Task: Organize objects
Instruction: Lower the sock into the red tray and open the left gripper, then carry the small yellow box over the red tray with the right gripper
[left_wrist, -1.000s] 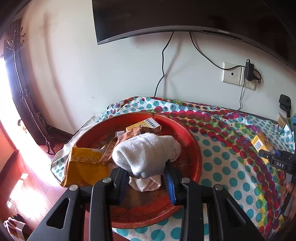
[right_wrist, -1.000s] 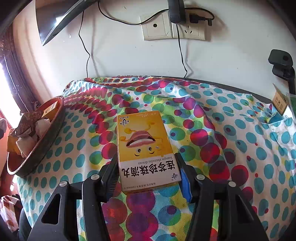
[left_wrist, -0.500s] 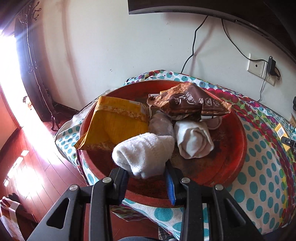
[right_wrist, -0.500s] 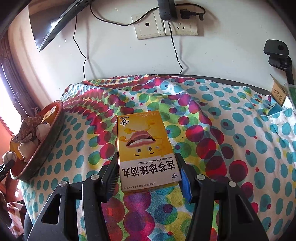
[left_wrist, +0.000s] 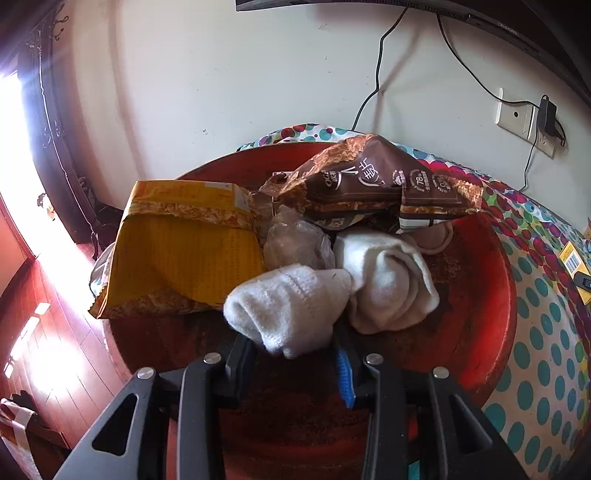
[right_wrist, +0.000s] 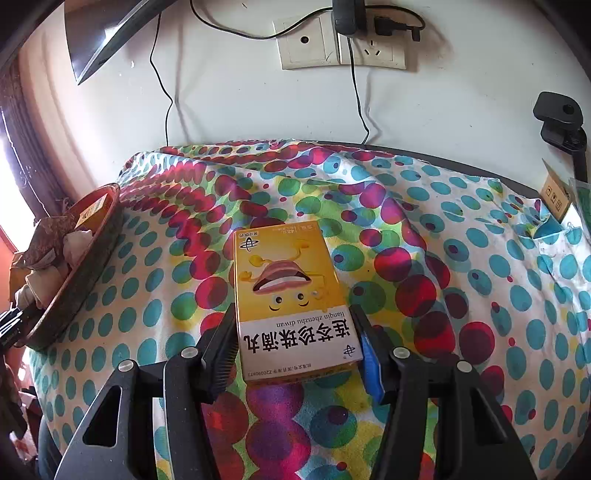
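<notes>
My left gripper (left_wrist: 291, 354) is shut on a rolled white sock (left_wrist: 288, 310) and holds it low over the near part of a red round tray (left_wrist: 480, 332). In the tray lie a second white sock roll (left_wrist: 388, 280), a yellow packet (left_wrist: 188, 251), a brown snack bag (left_wrist: 376, 181) and a clear plastic wad (left_wrist: 295, 243). My right gripper (right_wrist: 295, 343) is shut on a yellow medicine box (right_wrist: 288, 291) and holds it above the dotted cloth (right_wrist: 461, 258). The tray (right_wrist: 85, 266) also shows at the left edge of the right wrist view.
The table stands against a white wall with sockets (right_wrist: 340, 48) and hanging cables. A black clamp stand (right_wrist: 561, 122) and a small cardboard box (right_wrist: 556, 195) are at the far right. Another yellow box (left_wrist: 572, 262) lies right of the tray. Wooden floor (left_wrist: 48, 332) lies left.
My left gripper has moved forward and lower over the tray with the sock, so the tray's contents look closer. My right gripper still holds the box, nearly unmoved.
</notes>
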